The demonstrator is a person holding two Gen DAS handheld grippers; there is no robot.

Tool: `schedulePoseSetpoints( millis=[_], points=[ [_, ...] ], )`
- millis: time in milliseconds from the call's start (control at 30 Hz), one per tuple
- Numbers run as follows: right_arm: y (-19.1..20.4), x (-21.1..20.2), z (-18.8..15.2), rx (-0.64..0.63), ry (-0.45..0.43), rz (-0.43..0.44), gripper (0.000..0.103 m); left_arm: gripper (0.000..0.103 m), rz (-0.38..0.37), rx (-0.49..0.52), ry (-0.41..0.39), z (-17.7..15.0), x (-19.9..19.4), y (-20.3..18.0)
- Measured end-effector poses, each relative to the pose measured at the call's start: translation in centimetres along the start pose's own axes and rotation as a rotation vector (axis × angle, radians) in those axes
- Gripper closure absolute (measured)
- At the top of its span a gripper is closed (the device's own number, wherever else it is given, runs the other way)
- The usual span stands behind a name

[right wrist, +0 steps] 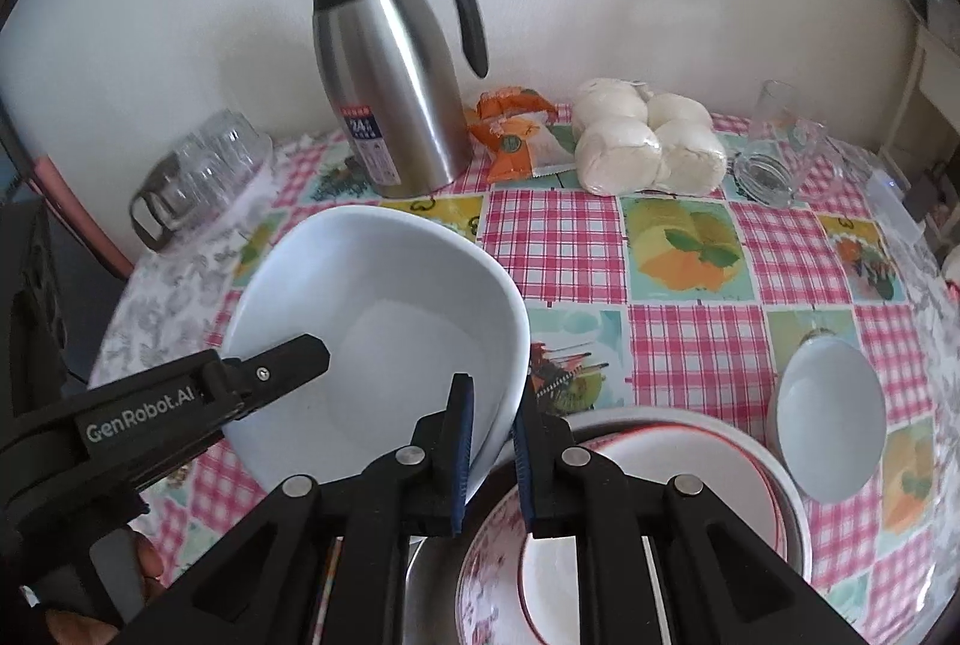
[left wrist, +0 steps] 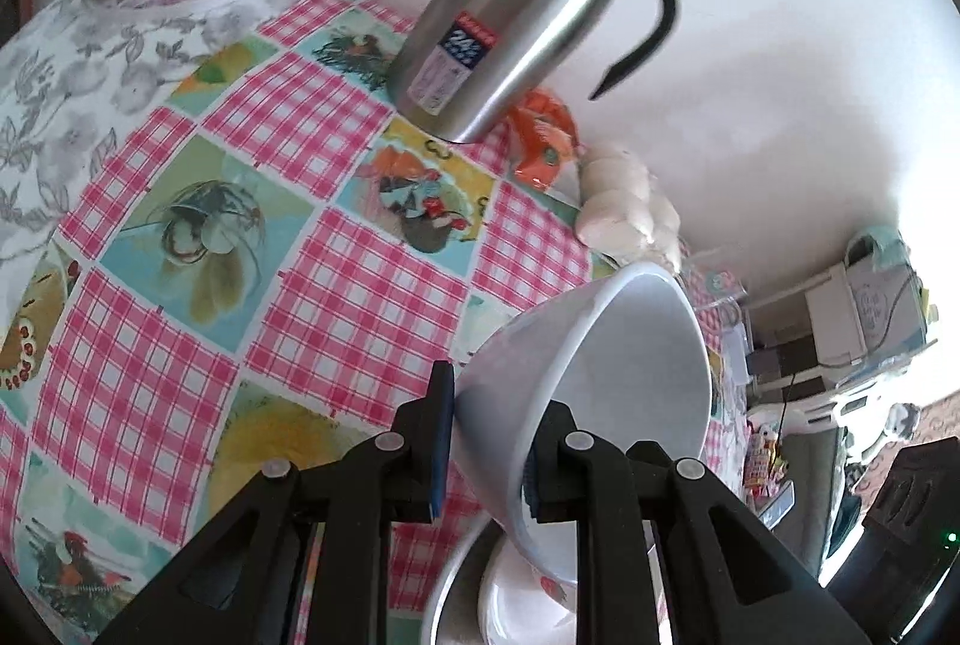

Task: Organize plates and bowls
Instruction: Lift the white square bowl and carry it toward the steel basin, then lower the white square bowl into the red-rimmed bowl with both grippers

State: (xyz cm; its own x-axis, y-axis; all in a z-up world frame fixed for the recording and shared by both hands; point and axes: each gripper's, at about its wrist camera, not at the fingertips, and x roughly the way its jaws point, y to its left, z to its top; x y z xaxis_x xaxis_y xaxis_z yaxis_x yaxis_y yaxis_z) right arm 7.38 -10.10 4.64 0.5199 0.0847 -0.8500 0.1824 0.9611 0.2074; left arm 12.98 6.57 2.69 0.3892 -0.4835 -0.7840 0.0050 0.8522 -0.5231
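A large white bowl [right wrist: 372, 321] hangs tilted above the checked tablecloth, held from two sides. My right gripper [right wrist: 492, 399] is shut on its near right rim, one blue pad inside and one outside. My left gripper [right wrist: 312, 354] is shut on the opposite rim, seen at the left of the right wrist view. In the left wrist view the same white bowl [left wrist: 600, 363] sits clamped in my left gripper [left wrist: 498, 405]. Below lie a red-rimmed plate [right wrist: 678, 459], a patterned bowl [right wrist: 498, 555] and a small white bowl [right wrist: 831, 435].
A steel jug [right wrist: 396, 105] stands at the back by the wall, with an orange packet [right wrist: 516, 135] and bagged buns [right wrist: 648, 147] to its right. Upturned glasses [right wrist: 204, 171] sit at the far left, a glass jar [right wrist: 774, 153] at the far right.
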Motion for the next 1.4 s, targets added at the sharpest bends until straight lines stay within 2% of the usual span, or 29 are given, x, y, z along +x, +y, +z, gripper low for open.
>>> schedulePoseSetpoints(
  millis=[267, 467, 1400],
  points=[
    [-3.0, -3.5, -1.5, 0.064, -0.075, 0.04, 0.086, 0.083, 0.022, 0.13, -0.046, -1.7, -1.9, -4.6],
    [-5.1, -5.4, -1.7, 0.1, -0.104, 0.048, 0.086, 0.083, 0.016, 0.171, -0.058, -2.7, -2.2, -7.0],
    [-12.1, -9.1, -3.5, 0.219, -0.118, 0.072, 0.086, 0.083, 0.106, 0.326, -0.047, -7.8, -1.2, -14.6]
  ],
)
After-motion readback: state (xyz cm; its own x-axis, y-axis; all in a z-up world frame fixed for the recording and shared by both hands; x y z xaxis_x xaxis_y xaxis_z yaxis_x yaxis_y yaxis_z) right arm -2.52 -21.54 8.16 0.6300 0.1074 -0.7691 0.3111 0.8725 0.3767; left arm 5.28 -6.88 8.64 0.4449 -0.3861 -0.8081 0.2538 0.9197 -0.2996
